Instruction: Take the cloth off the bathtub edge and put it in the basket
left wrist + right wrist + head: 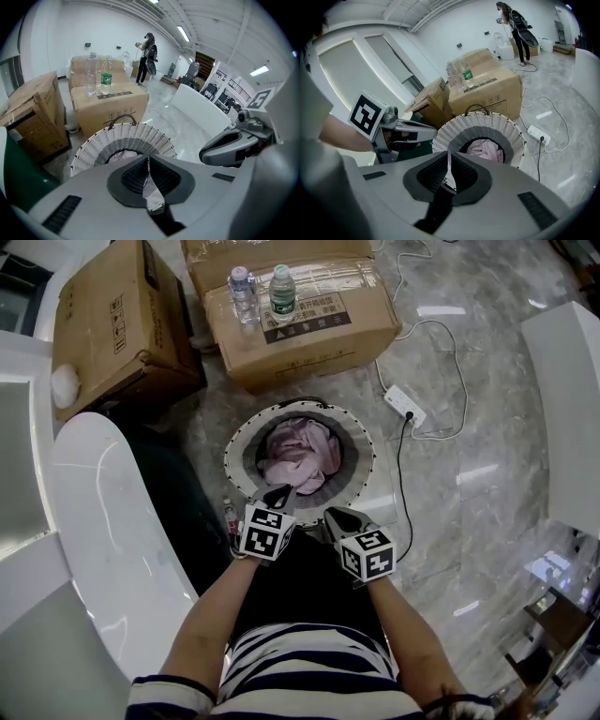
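Observation:
The pink cloth (300,457) lies bunched inside the round white woven basket (246,439) on the floor. Both grippers hover side by side just in front of the basket's near rim. My left gripper (279,493) is shut with nothing in it, and so is my right gripper (337,516). In the left gripper view the shut jaws (149,177) point at the basket (93,146), with a bit of cloth (123,154) showing. The right gripper view shows its shut jaws (450,169), the basket (511,136) and the cloth (485,150) inside. The white bathtub edge (103,512) at the left is bare.
Two cardboard boxes (300,324) stand behind the basket, one with two water bottles (262,292) on top. A power strip (405,405) and its cable lie on the marble floor to the right. A small bottle (231,517) stands by the tub. A person (149,56) stands far off.

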